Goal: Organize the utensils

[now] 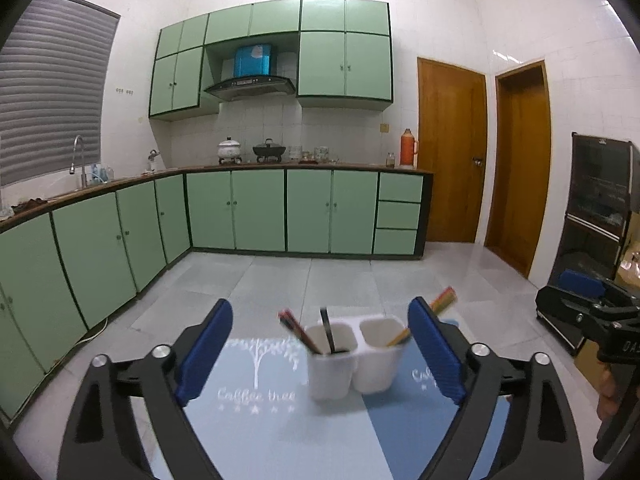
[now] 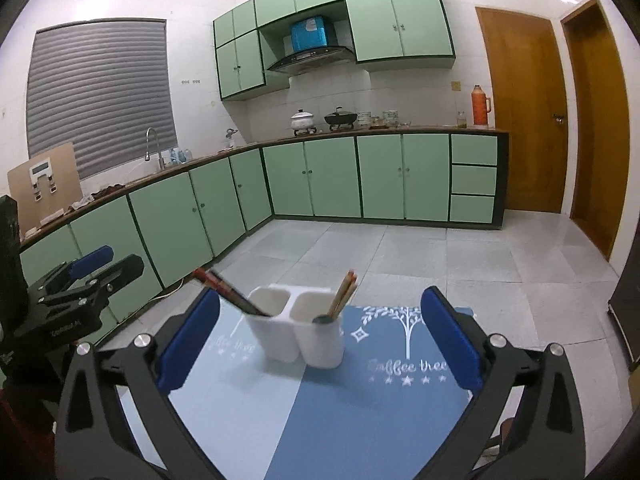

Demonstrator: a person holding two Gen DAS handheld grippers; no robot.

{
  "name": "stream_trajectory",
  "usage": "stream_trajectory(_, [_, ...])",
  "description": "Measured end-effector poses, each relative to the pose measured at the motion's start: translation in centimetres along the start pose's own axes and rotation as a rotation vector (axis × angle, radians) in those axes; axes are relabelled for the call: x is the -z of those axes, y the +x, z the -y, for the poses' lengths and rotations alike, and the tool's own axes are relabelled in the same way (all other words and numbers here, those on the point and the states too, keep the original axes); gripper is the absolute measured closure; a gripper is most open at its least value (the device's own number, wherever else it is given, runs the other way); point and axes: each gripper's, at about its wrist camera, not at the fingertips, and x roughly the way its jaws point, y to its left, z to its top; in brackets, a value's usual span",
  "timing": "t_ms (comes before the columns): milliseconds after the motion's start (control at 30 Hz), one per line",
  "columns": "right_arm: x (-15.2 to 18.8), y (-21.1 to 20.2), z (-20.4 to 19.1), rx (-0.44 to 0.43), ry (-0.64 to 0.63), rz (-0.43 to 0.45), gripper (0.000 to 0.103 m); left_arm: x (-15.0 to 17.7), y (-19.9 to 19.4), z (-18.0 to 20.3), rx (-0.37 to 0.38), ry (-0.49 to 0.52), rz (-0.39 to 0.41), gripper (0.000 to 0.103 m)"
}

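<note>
- Facing from the left wrist view, the left gripper (image 1: 320, 350) hangs with jaws wide apart and empty; the white two-cup holder (image 1: 354, 356) stands between its fingers on the blue mat (image 1: 256, 420), red chopsticks (image 1: 298, 330) and a black utensil (image 1: 328, 330) in its left cup
- From the right wrist view, the right gripper (image 2: 320, 336) likewise gapes empty behind the holder (image 2: 296, 330), yellow chopsticks (image 2: 344, 294) in the right cup
- Judged nearly sorted; approach slowly, avoid tipping the holder

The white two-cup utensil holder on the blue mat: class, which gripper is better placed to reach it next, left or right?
Neither clearly. The holder stands between the open jaws of both the left gripper and the right gripper. In the left view it sits slightly nearer, so left, marginally.
</note>
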Motion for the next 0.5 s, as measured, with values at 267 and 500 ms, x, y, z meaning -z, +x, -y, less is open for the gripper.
stream_trajectory(267, [1.8, -3.8, -1.5, -0.032, 0.011, -0.008, 0.005, 2.0, -4.4, 0.6, -0.010, -0.013, -0.022, 0.006])
stream_trajectory(500, [2.0, -5.8, -2.5, -0.055, 0.014, -0.009, 0.005, 2.2, -7.4, 0.9, -0.002, -0.018, -0.001, 0.006])
